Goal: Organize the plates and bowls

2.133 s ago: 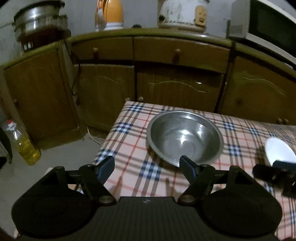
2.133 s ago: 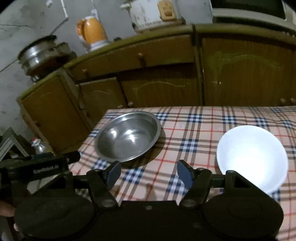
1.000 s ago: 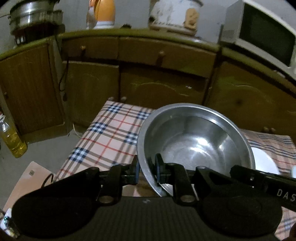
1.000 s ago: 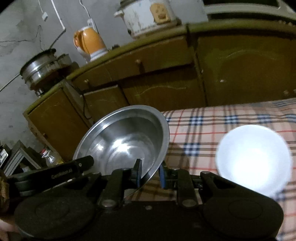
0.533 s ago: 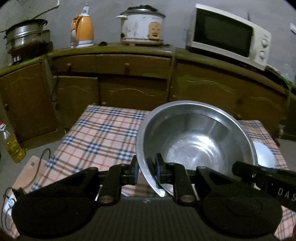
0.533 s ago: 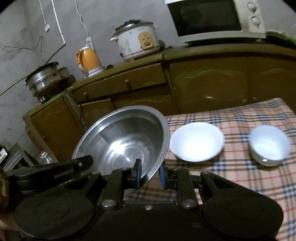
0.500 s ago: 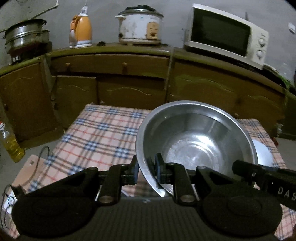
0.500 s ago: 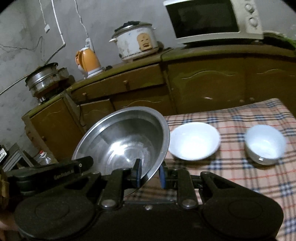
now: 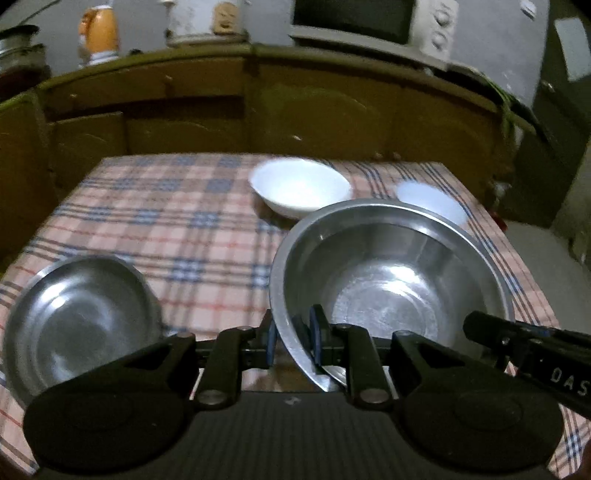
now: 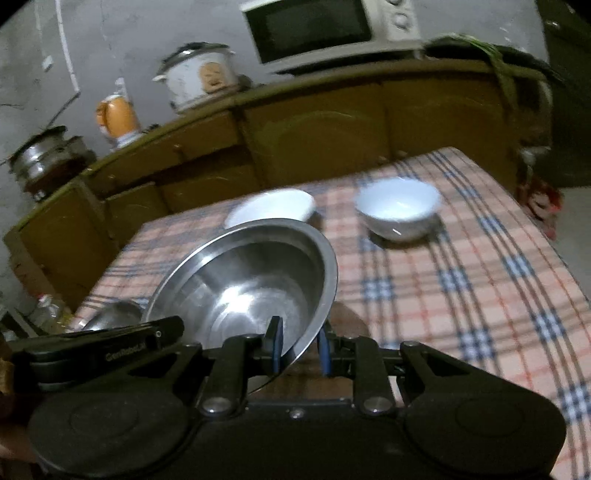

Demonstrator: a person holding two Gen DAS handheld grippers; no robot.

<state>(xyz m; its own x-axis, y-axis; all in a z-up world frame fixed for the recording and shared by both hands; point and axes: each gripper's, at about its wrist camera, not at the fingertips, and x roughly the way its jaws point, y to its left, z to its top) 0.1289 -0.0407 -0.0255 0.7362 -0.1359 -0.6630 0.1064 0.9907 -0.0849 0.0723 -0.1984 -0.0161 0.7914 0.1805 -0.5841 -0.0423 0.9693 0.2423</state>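
Both tongs, left (image 9: 293, 341) and right (image 10: 297, 349), clamp nearly closed on opposite rims of the steel bowl (image 9: 391, 280), filling each frame's lower centre.

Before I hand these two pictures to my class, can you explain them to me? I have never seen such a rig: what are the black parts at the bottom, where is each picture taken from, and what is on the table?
No robot here: a person holds a two-finger claw in each hand, and a fisheye camera on each looks along its fingers. So the black parts are the claws themselves.

The left wrist view shows the left claw, the right wrist view the right claw. Both are shut on the rim of the same large steel bowl, on opposite sides, holding it above the plaid tablecloth.

On the table sit a smaller steel bowl at the near left corner, a wide white bowl and a deeper white bowl farther back. Behind stand cupboards with a microwave, a rice cooker and an orange kettle.
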